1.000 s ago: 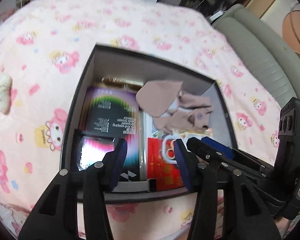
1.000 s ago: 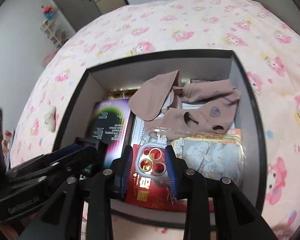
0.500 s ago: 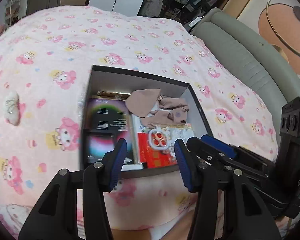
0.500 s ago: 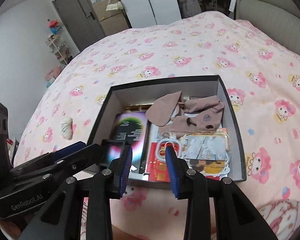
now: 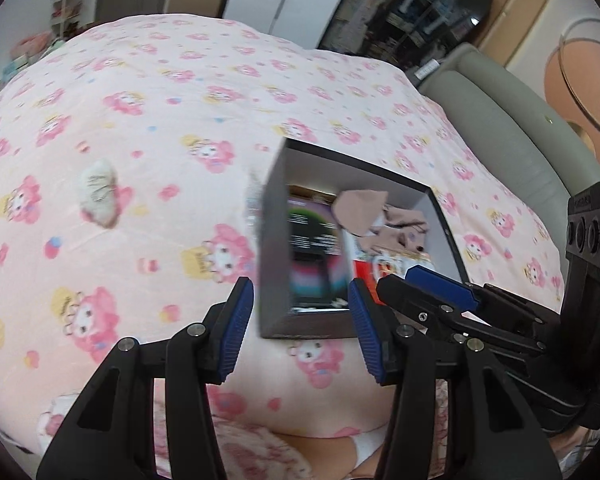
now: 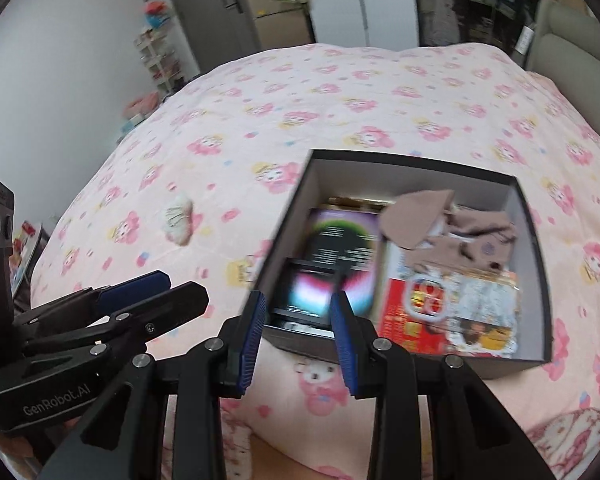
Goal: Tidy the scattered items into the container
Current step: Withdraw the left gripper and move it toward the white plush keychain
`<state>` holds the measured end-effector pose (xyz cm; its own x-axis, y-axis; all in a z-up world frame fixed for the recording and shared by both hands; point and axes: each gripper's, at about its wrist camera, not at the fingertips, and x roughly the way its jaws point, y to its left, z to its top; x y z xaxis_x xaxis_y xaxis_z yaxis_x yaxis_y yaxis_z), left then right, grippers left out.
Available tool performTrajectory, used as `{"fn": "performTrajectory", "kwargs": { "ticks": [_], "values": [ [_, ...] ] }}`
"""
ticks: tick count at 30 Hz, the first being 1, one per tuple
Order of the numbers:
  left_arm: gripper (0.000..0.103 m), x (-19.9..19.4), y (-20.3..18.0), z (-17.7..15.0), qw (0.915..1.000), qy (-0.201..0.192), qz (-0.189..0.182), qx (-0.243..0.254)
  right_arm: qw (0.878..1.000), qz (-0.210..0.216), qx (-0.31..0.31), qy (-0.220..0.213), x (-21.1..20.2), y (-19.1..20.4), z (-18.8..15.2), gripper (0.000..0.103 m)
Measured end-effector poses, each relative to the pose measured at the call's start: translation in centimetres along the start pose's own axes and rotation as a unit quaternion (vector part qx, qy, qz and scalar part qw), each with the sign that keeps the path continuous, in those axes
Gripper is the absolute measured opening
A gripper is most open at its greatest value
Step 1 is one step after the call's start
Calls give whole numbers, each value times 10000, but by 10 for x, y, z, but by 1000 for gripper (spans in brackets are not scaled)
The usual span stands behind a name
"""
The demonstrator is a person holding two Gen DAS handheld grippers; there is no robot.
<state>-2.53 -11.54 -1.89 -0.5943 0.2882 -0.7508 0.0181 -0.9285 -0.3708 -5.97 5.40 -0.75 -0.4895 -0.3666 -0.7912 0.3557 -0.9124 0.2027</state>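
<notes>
In the left wrist view, the left gripper (image 5: 300,324) was seen with its jaws apart and nothing held between them. The black box (image 5: 300,326) was found on the pink bed cover (image 5: 148,128), just past the blue pads, with a tan sock (image 5: 360,210) and a dark booklet (image 5: 312,232) inside. A small white fluffy thing (image 5: 98,192) was left out on the cover. In the right wrist view, the right gripper (image 6: 298,336) was also seen released and empty, above the box's (image 6: 534,264) near edge. A phone case (image 6: 426,298) was seen inside the box.

Matt dark cardboard box (image 6: 532,216); soft printed cloth bedspread (image 6: 340,104); thin beige fabric stockings (image 6: 452,228); glossy packets (image 6: 480,312); ribbed blue pads (image 6: 252,328).
</notes>
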Motion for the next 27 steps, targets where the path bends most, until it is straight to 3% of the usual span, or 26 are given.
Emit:
{"fn": "performTrajectory", "kwargs": {
  "ticks": [10,13,22,27],
  "values": [
    [50,-6,71,4,9977,133,455,-484,9982,107,-474,340,43,67,15,30],
    [50,-11,97,1,9954,16,609,-736,9976,230,-494,430,59,84,18,30],
    [52,8,175,2,9887,110,430,-1430,9914,911,-145,925,127,122,23,30],
    [53,38,217,19,9832,308,350,-1766,9897,889,12,1122,175,128,34,30]
  ]
}}
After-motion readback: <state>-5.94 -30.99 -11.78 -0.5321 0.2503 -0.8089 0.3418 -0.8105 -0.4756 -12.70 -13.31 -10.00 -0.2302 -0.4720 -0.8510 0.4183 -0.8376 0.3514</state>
